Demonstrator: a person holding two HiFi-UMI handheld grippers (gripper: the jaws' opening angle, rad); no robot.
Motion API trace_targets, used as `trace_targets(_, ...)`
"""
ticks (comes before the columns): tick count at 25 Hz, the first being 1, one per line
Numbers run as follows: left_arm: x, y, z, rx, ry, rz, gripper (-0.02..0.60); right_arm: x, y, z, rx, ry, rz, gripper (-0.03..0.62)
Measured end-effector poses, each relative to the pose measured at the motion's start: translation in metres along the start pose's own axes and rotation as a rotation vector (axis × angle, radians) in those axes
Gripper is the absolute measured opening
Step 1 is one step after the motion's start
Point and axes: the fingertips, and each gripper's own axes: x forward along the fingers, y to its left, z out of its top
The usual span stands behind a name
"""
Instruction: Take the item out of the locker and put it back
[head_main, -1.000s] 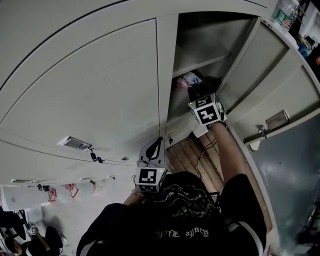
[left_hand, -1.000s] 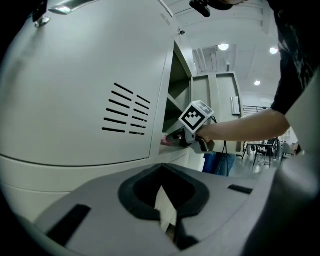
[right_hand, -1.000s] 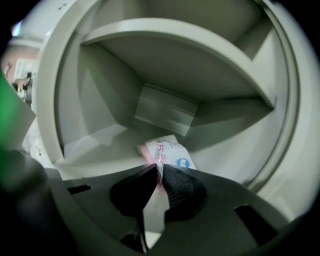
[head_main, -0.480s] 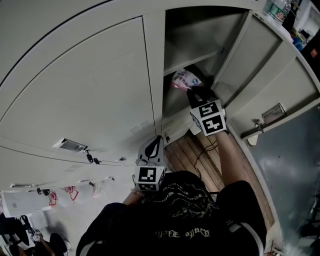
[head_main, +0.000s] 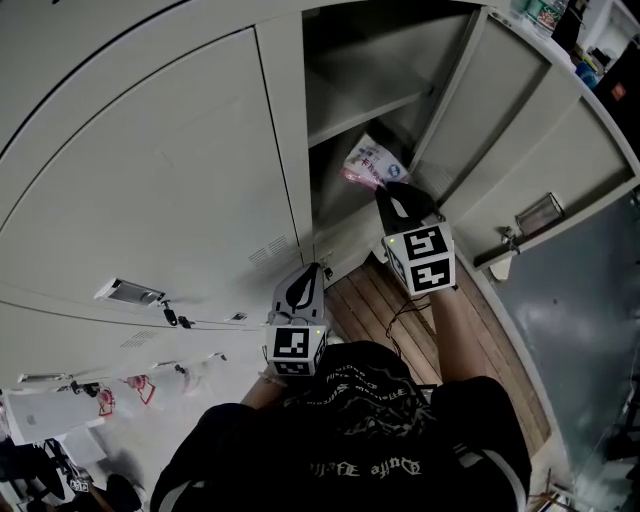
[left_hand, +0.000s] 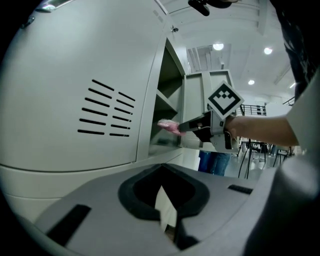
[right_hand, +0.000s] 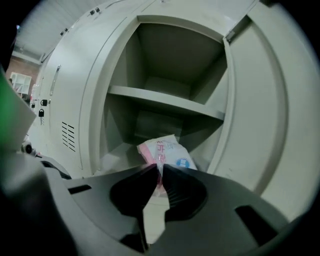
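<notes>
Pink-and-white packet (right_hand: 167, 150) clamped edgewise between the right claw (right_hand: 159, 171) tips.

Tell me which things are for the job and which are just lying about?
For the job: pink packet; right tongs, shut on it; open locker; its door.
Just lying about: left tongs, shut and empty; bottles on top; key in the next door.

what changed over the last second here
The right gripper, shut on the pink-and-white packet, has drawn it back toward the mouth of the locker, under the shelf. Nothing was newly gripped or let go. The left gripper stayed low by the closed door, shut and empty; the open door is unchanged.
</notes>
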Motion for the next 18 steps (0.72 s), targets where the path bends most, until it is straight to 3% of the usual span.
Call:
trace_targets(9,0.01,-0.006,0.012,0.041,-0.018,-0.035,0.006,-0.038,0.001,-0.02,0.066,-0.022,-0.091,0.037)
trace_targets(18,0.014,-0.013,0.014,0.033,-0.027,-0.056,0.006,-0.069,0.009,-0.047,0.181,-0.058,-0.164,0.038)
